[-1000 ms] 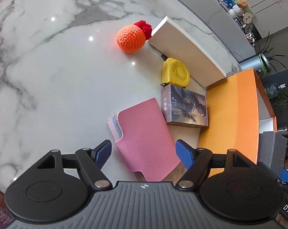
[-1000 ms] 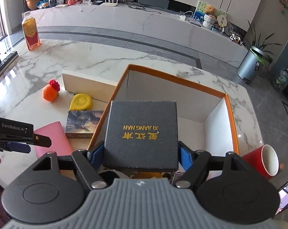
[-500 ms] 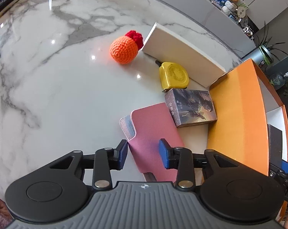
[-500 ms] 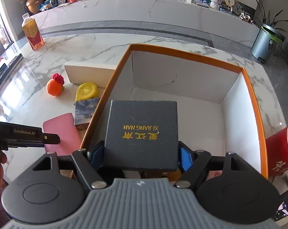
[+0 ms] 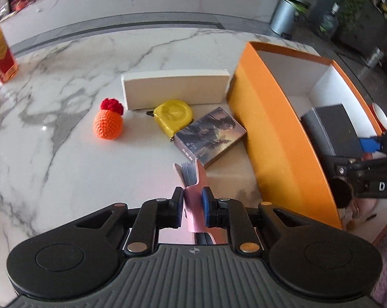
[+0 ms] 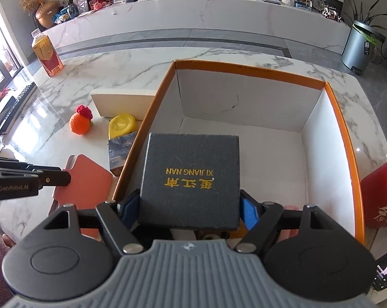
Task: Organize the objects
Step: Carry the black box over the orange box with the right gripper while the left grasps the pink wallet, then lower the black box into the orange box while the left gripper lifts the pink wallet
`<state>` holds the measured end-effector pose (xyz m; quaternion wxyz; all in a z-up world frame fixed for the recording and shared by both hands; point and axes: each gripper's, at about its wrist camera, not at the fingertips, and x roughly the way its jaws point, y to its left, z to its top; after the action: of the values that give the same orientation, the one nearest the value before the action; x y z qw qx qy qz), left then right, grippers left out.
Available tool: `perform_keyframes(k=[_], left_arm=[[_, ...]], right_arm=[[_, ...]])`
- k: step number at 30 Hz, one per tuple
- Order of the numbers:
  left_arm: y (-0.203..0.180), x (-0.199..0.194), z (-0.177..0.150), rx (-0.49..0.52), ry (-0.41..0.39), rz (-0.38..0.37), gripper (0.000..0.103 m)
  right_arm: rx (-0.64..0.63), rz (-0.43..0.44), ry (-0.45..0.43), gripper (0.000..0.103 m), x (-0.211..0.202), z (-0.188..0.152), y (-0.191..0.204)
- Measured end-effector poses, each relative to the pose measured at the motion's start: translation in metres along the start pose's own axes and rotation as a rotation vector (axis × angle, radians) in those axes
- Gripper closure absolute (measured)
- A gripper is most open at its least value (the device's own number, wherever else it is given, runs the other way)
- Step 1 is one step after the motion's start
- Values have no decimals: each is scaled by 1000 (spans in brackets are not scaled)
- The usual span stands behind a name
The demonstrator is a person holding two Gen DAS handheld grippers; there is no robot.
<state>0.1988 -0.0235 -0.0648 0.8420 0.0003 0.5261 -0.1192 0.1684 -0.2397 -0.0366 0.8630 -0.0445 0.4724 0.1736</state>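
Pink notebook (image 5: pixel 193 195): clamped edge-on between the blue pads of the left tool (image 5: pixel 192 209), lifted off the marble surface (image 5: pixel 65 154), page block facing the camera. In the right wrist view the same notebook (image 6: pixel 85 179) shows its flat cover, left tool (image 6: pixel 52 178) gripping its left edge.

Black box (image 6: pixel 191 179), gold lettering "XI JIANG NAN": held by the right tool (image 6: pixel 189 213), pads pressed to both its sides, above the near part of the orange box (image 6: pixel 342 133). Whether it touches the white floor of the orange box cannot be told. In the left wrist view the black box (image 5: pixel 332 128) sits inside the orange box (image 5: pixel 270 133).

Just left of the orange box on the surface: illustrated card box (image 5: pixel 210 136), touching or nearly touching the orange wall; yellow tape measure (image 5: pixel 174 116) just beside it; white rectangular box (image 5: pixel 175 88) behind the tape measure; crocheted orange ball with red top (image 5: pixel 107 123) further left, apart.

Far left edge: bottle of amber liquid (image 6: pixel 47 54). Right of the orange box: red cup (image 6: pixel 380 195).
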Motion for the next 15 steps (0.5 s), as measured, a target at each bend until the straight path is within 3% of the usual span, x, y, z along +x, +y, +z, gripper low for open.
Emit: perform_keyframes(k=[9,12,15], left_arm=[[-42,9,-2,84,43,-43,85],[-48,11,-5,64,41,-49,86],[-47,6,-4,16,27,-106,90]], right_arm=[[42,46,2,25,5,-2,-5],[54,63,2,25,6,-3,-6],[65,78,0,25,7,-4,-8]])
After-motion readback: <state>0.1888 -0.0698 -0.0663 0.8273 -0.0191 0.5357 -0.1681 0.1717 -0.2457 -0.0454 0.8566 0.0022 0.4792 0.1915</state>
